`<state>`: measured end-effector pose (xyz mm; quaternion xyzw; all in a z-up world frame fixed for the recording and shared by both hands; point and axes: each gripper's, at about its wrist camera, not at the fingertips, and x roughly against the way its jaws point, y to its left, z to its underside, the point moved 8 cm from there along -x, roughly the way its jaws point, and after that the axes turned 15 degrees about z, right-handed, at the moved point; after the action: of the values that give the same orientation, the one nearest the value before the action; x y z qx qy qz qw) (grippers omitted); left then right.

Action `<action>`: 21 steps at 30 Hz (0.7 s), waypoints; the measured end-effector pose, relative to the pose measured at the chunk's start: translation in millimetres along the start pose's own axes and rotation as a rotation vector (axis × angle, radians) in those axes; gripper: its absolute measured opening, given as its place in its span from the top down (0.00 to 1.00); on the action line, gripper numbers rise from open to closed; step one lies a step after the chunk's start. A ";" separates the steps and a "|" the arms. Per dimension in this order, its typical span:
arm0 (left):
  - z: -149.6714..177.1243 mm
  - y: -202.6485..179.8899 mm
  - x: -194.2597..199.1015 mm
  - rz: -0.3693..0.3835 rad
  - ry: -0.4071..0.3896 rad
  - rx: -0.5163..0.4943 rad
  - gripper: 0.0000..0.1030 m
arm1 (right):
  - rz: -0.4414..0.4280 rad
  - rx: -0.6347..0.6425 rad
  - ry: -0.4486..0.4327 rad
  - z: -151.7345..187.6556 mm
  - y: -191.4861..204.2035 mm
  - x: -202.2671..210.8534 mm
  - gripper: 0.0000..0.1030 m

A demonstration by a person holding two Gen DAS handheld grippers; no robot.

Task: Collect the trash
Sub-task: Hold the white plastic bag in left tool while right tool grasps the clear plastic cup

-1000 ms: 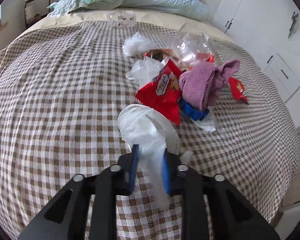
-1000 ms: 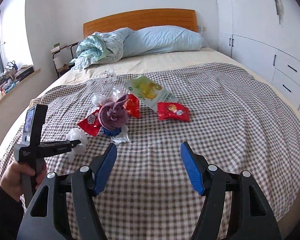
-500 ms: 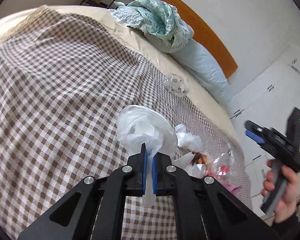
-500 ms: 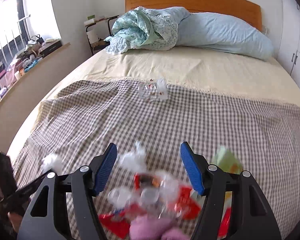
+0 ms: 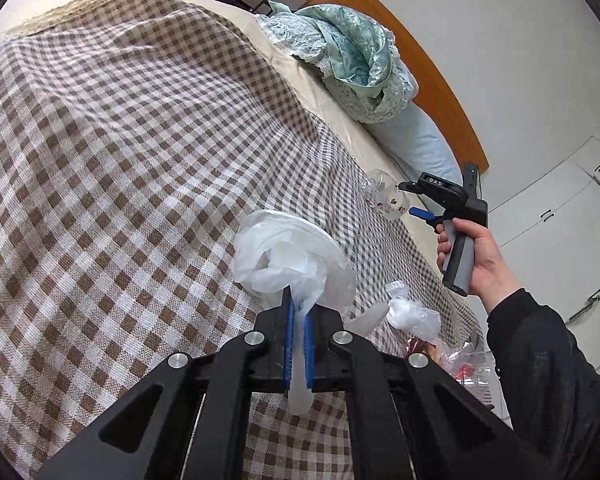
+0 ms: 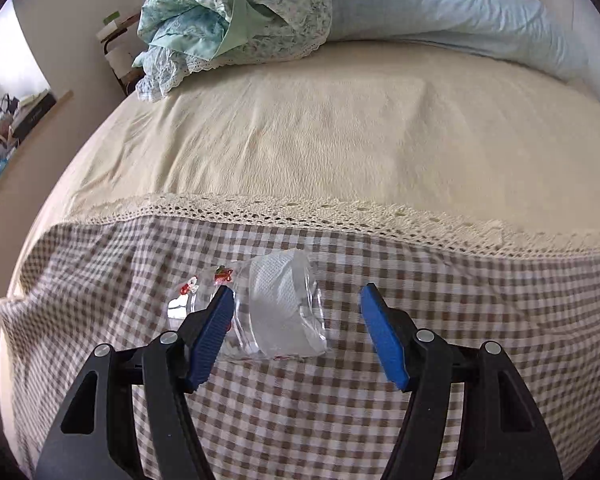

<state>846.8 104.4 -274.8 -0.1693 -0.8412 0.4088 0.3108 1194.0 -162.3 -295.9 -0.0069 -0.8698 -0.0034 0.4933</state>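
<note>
In the left wrist view my left gripper (image 5: 298, 320) is shut on the neck of a white plastic bag (image 5: 292, 256), which billows above the checked blanket (image 5: 120, 160). A clear crumpled plastic wrapper (image 6: 284, 312) with small red prints lies on the blanket near its lace edge. My right gripper (image 6: 296, 296) hovers over it, jaws closing. The wrapper lies between them and the left pad overlaps it, with no pad pressing on it. The left wrist view shows the right gripper (image 5: 410, 199), held by a hand in a dark sleeve, at that same wrapper (image 5: 384, 196).
A small white bag (image 5: 410, 312) and a heap of red and clear wrappers (image 5: 456, 356) lie on the blanket's right. A bunched teal quilt (image 6: 228, 12) and a blue pillow (image 6: 440, 4) sit at the headboard end. White wardrobes (image 5: 560, 216) stand right of the bed.
My left gripper closed fully on the white bag, rolled and swung away from the heap. My right gripper travelled up the bed to the clear wrapper and its jaws narrowed.
</note>
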 end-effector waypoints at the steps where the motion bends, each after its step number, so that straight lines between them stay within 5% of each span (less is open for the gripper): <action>1: -1.8 0.8 2.7 -0.010 -0.008 -0.007 0.99 | -0.057 -0.026 -0.003 -0.6 3.1 2.8 0.79; 5: -8.1 3.1 13.7 -0.004 -0.042 0.026 0.99 | -0.222 0.046 -0.039 15.4 37.5 48.3 0.94; 13: -14.2 -19.0 30.4 0.023 -0.069 -0.002 0.99 | -0.057 0.291 -0.184 43.4 72.2 157.5 0.99; 21: -0.4 -68.3 27.4 0.072 -0.048 -0.087 0.99 | 0.132 0.383 -0.247 91.0 32.2 233.6 0.99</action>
<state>824.4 77.9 -209.9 -0.2028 -0.8588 0.3867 0.2681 996.5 -127.0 -142.2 0.0296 -0.9061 0.1948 0.3744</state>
